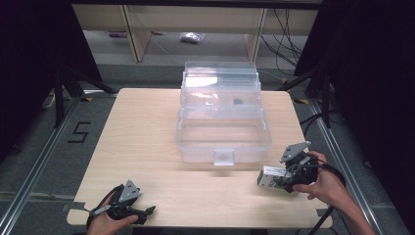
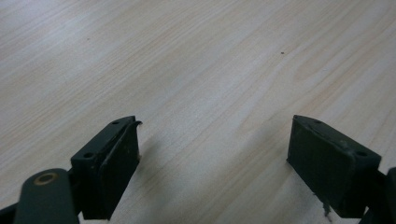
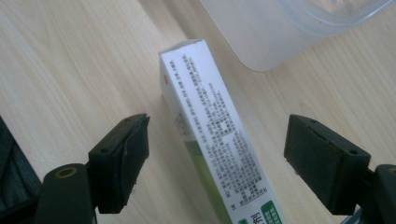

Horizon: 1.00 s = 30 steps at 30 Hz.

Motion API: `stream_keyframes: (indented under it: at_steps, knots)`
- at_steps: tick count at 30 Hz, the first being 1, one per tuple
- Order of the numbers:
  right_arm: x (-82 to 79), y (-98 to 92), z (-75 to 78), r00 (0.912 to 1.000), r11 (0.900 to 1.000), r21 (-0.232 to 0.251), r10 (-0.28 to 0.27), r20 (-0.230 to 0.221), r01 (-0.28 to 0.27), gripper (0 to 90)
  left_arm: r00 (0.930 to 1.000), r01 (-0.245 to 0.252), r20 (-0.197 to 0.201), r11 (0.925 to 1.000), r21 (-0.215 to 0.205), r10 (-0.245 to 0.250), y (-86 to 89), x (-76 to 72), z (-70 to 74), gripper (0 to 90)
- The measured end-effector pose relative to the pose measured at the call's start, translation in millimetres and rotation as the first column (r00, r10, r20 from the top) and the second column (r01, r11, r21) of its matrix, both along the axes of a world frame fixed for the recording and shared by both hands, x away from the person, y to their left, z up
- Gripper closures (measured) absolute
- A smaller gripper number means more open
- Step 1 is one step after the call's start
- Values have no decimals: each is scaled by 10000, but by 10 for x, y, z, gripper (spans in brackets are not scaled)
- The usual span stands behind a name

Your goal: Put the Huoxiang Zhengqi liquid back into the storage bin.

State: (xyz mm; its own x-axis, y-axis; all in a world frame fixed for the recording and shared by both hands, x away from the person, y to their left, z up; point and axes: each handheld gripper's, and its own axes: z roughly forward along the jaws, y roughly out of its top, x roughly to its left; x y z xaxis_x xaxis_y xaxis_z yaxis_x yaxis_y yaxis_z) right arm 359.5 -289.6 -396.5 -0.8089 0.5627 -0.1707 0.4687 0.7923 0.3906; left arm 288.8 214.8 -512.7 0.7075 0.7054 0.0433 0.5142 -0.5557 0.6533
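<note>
Clearly the clear storage box point(image 1: 222, 127) sits mid-frame on the table point(image 1: 142, 142); the small carton point(image 3: 210, 130) lies lower right, between the right gripper's point(image 3: 217, 140) spread jaws. Centre it lengthwise before squeezing. The left gripper point(image 2: 215, 144) rests open, lower left.

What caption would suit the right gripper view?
Open right gripper straddling a small printed box lying on the table, beside a clear container.

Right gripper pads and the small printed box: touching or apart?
Apart. The right gripper view shows bare table between each pad and the small printed box.
</note>
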Motion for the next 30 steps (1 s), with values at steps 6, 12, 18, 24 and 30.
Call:
stream_keyframes:
  at_steps: [6,12,18,24,30]
  knots:
    - [129,6,-99,9993,9994,-330,87,-366,-99,248,10000,-4,2,10000,2,4,-1,0,-1,161]
    - [189,29,-174,9976,9971,-652,341,-599,-380,276,10000,-2,-27,10000,-8,2,-4,0,-3,161]
    - [273,68,-269,9901,9905,-1086,713,-1210,-846,373,9999,-89,-58,9999,-83,89,-7,-6,-8,161]
    - [334,126,-314,9746,9771,-1579,1109,-1946,-1427,414,10000,3,-8,10000,0,-3,-1,1,0,161]
    - [360,151,-350,9661,9682,-1754,1383,-2180,-1782,457,10000,14,-32,10000,12,-14,2,2,1,161]
